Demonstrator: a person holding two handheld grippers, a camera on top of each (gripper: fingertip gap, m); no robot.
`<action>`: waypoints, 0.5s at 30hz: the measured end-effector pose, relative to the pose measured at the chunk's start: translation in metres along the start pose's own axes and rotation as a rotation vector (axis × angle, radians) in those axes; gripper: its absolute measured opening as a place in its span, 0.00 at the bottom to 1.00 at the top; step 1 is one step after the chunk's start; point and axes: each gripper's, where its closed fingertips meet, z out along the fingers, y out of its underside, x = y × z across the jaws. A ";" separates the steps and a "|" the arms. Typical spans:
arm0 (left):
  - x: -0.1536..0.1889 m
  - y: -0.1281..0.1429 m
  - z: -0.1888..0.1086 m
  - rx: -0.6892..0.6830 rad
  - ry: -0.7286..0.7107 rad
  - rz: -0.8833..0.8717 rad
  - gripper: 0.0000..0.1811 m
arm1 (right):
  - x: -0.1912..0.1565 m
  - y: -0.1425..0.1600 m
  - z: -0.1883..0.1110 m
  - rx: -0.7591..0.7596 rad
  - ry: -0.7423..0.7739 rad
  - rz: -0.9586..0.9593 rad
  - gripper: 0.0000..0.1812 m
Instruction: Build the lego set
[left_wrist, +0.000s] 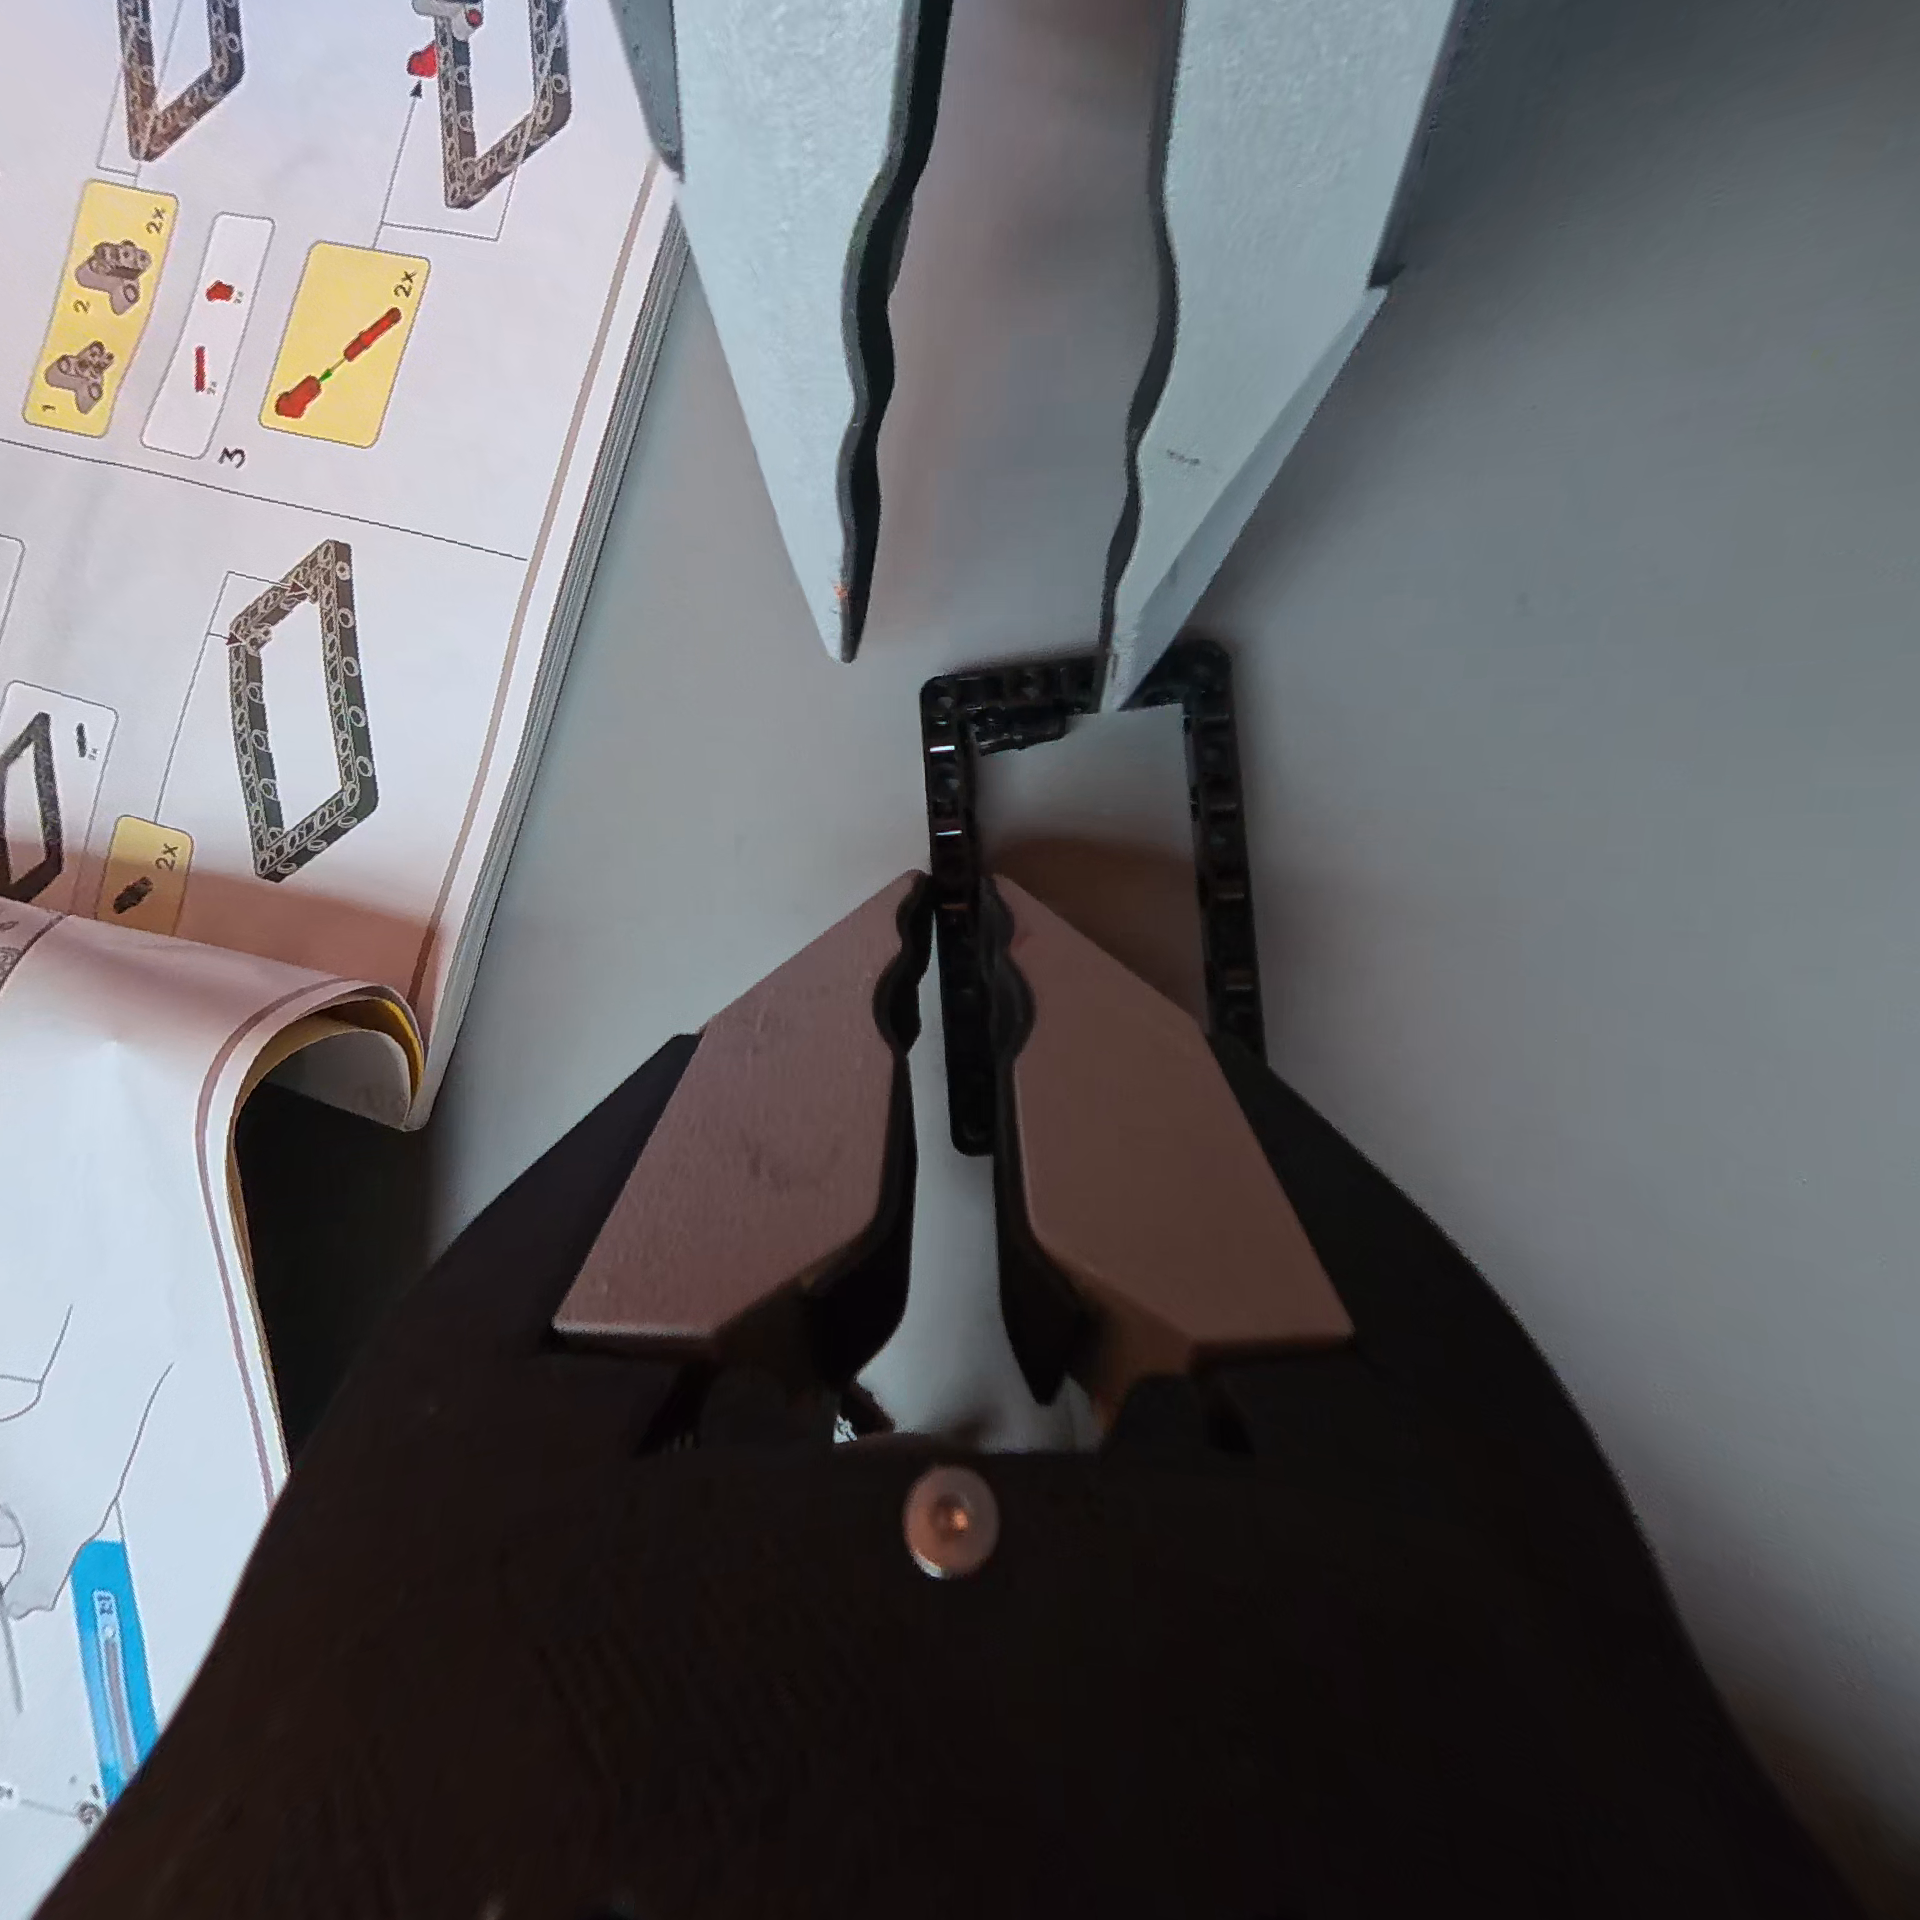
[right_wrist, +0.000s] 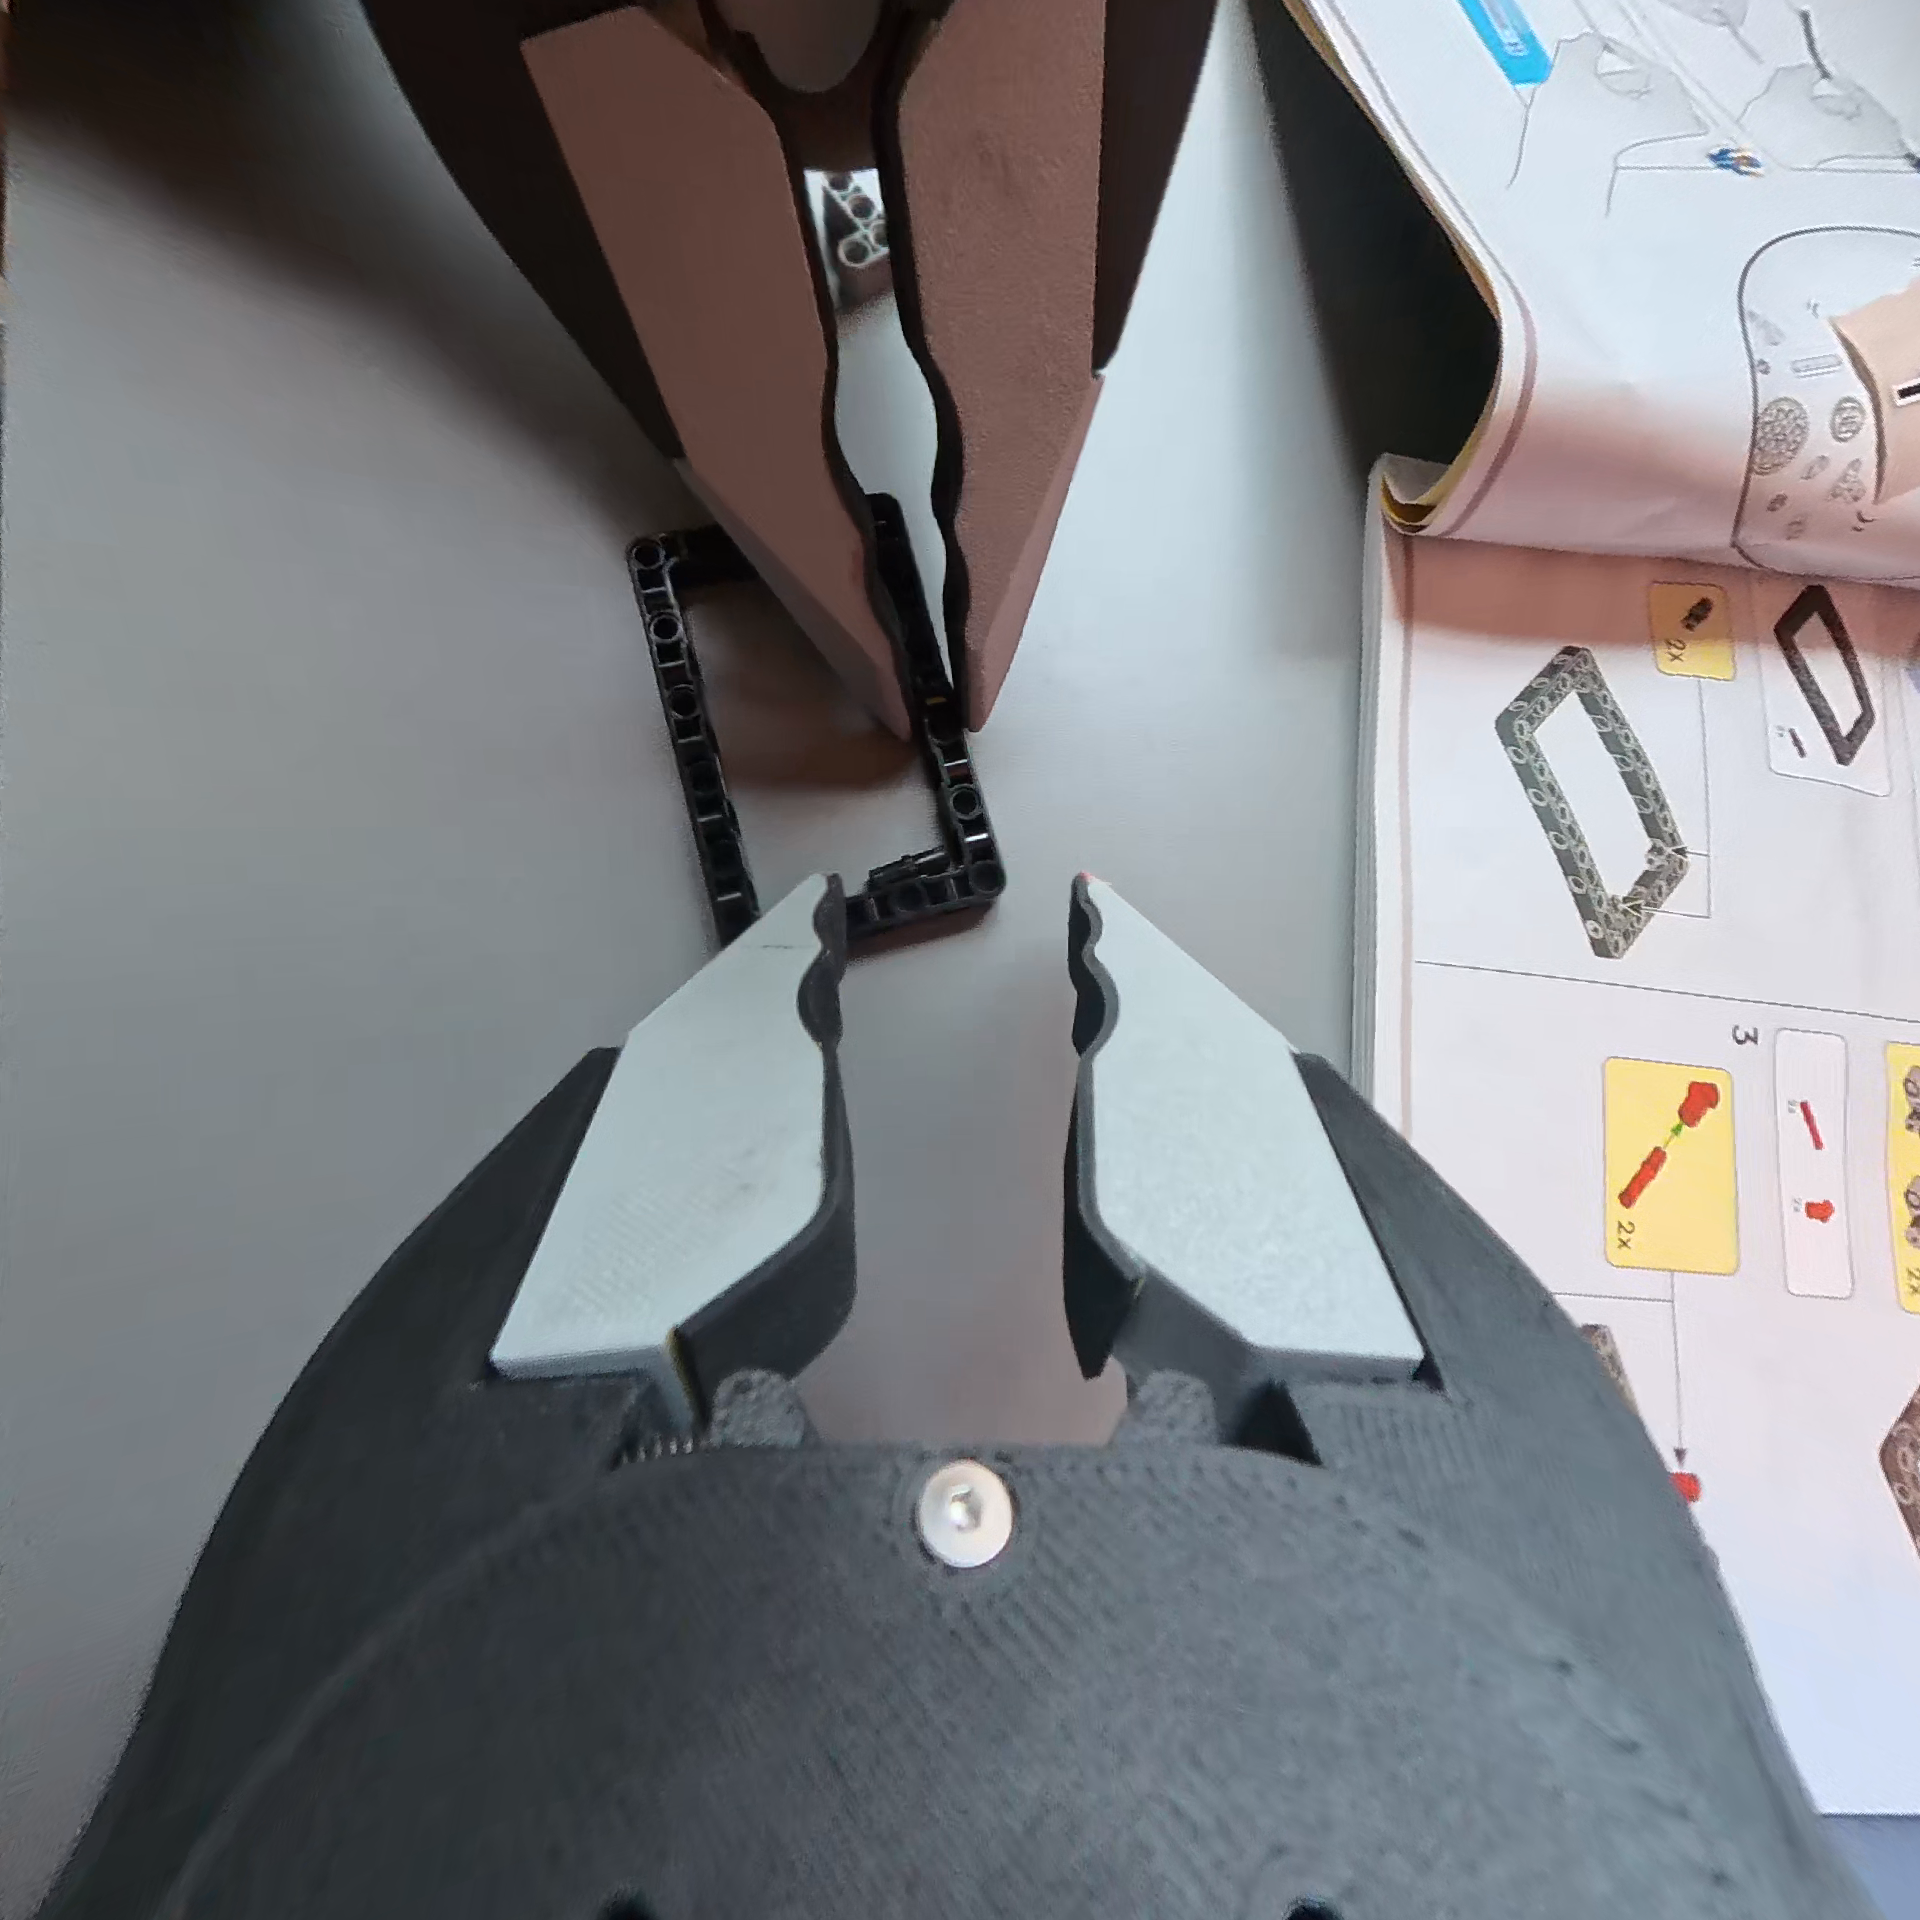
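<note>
In the left wrist view we see our left gripper with its 2 pinkish-brown fingers rising from the bottom of the frame, pinched together on 1 long side of the black lego frame, which sits at the centre of the picture on the pale grey table. The frame is an open rectangle of holed beams; its other long side runs free just right of our fingers, and its short end lies at the far side, toward the top. From the top of this view the right gripper reaches down with 2 grey fingers spread apart, the tip of 1 overlapping the far right corner of the frame, though we cannot tell if it touches. In the right wrist view the right gripper comes up from the bottom, its claw spread and holding nothing, with the short end of the lego frame just beyond its left fingertip. The left gripper hangs from the top there, clamped on the frame's right-hand beam. An open instruction booklet fills the upper left of the left wrist view and the right edge of the right wrist view
</note>
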 end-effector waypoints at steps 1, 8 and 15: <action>0.000 0.000 0.000 -0.002 -0.004 0.004 0.04 | 0.000 0.000 0.001 -0.001 -0.001 -0.004 0.22; 0.000 0.000 0.000 -0.009 -0.014 0.012 0.04 | 0.004 -0.002 0.003 -0.048 0.020 -0.065 0.22; 0.000 -0.001 0.001 -0.003 -0.015 0.014 0.03 | 0.006 -0.003 0.006 -0.094 0.019 -0.102 0.21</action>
